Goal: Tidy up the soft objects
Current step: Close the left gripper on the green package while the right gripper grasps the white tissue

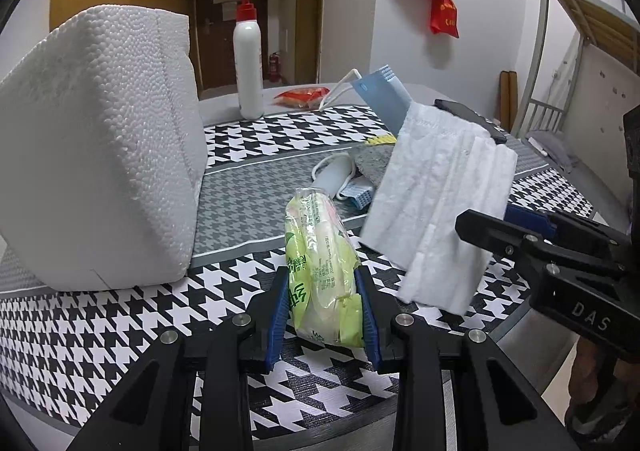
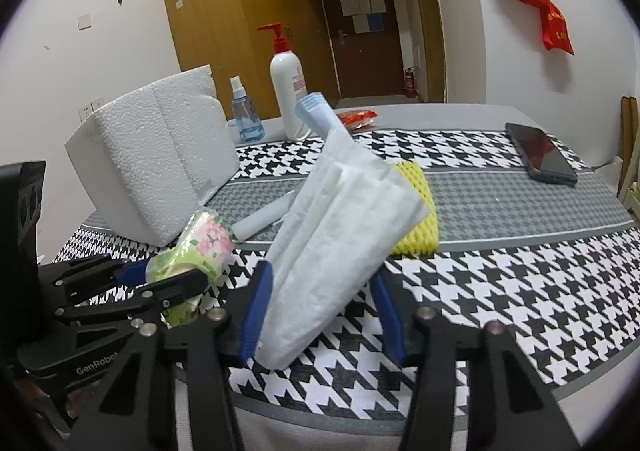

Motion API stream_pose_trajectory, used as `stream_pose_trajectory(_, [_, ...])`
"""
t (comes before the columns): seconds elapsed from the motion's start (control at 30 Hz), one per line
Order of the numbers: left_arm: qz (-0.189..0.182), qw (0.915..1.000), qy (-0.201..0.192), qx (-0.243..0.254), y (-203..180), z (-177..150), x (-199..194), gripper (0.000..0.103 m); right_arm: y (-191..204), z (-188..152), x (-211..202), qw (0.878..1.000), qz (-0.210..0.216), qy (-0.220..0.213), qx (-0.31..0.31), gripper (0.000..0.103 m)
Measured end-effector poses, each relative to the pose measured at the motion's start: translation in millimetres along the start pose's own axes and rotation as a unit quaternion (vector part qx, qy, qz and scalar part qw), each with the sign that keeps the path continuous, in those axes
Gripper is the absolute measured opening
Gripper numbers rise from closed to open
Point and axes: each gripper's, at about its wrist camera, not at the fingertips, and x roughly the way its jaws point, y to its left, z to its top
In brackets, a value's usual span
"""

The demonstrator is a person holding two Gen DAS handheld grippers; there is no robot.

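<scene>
Soft, crinkly tissue pack (image 1: 320, 271) squeezed mid-body in our left tongs (image 1: 322, 307); right tongs (image 2: 320, 315) pinch limp face masks (image 2: 340, 235).

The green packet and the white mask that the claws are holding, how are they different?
The green packet is shiny crinkly plastic printed with flowers and letters; the white mask is plain, matte, pleated fabric. The green packet is plump and rounded; the white mask is flat and thin. The green packet sits in the left claw; the white mask is in the right claw. Both look soft, and both are gripped at one end above the checkered table.
</scene>
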Motion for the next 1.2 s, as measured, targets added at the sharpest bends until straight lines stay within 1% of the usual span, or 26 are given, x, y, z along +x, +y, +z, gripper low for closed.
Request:
stream_pose_trajectory(0.07, [-0.001,1.0000,-0.001,0.000,-0.3,-0.3,-0.8,0.034,0.8,-0.1,-0.6,1.000,0.002,-0.001,-0.002,0.032])
stream_pose_trajectory(0.1, [-0.001,1.0000,-0.003,0.001,-0.8,-1.0,-2.6,0.034,1.1,-0.2,-0.7,1.000,0.003,0.000,-0.003,0.026])
stream_pose_trajectory(0.2, [-0.004,1.0000,-0.006,0.001,-1.2,-1.8,-5.6,0.034,0.2,-0.5,-2.2,1.000,0.005,-0.001,0.001,0.019])
stream_pose_trajectory(0.37, [-0.002,0.9999,-0.015,0.000,-0.6,-3.1,-16.5,0.034,1.3,0.2,-11.2,1.000,0.003,-0.013,-0.001,0.015])
stream_pose_trajectory(0.57, [0.000,0.9996,-0.029,0.000,-1.8,-4.4,-31.8,0.034,6.4,3.8,-26.6,0.999,0.003,-0.031,-0.007,0.015])
stream_pose_trajectory(0.67, [0.001,0.9994,-0.033,-0.001,-0.4,-7.7,-38.4,0.034,8.8,3.3,-31.2,0.999,0.002,-0.033,-0.009,0.010])
stream_pose_trajectory(0.73, [0.002,0.9994,-0.035,-0.004,0.4,-10.3,-41.7,0.034,10.1,2.2,-32.8,0.999,0.001,-0.032,-0.010,0.010])
stream_pose_trajectory(0.83, [0.003,0.9993,-0.037,-0.005,1.4,-13.7,-45.8,0.034,8.3,0.2,-32.3,0.999,0.011,-0.031,0.002,0.011])
stream_pose_trajectory(0.87, [0.004,0.9993,-0.038,-0.004,2.0,-14.5,-47.0,0.034,8.3,-0.3,-30.2,1.000,0.008,-0.028,0.001,0.011])
stream_pose_trajectory(0.93, [0.005,0.9992,-0.039,-0.006,2.6,-16.0,-48.3,0.034,9.1,-0.8,-25.1,1.000,0.002,-0.022,-0.002,0.019])
stream_pose_trajectory(0.97, [0.006,0.9992,-0.039,-0.006,3.2,-15.7,-48.2,0.034,9.4,-1.4,-21.9,1.000,-0.003,-0.018,-0.003,0.031])
stream_pose_trajectory(1.0, [0.007,0.9992,-0.039,-0.006,3.6,-16.1,-48.1,0.034,9.6,-1.9,-19.8,1.000,-0.004,-0.016,-0.003,0.046])
stream_pose_trajectory(1.03, [0.007,0.9992,-0.039,-0.006,3.4,-15.7,-46.9,0.034,9.9,-2.3,-18.1,1.000,-0.002,-0.016,-0.002,0.051])
stream_pose_trajectory(1.07, [0.007,0.9992,-0.038,-0.005,3.7,-15.1,-45.8,0.034,10.4,-2.5,-16.8,1.000,0.002,-0.017,-0.002,0.053])
stream_pose_trajectory(1.2, [0.008,0.9993,-0.036,-0.008,5.9,-13.0,-41.6,0.034,10.5,-1.3,-7.9,1.000,0.000,-0.008,-0.003,0.053])
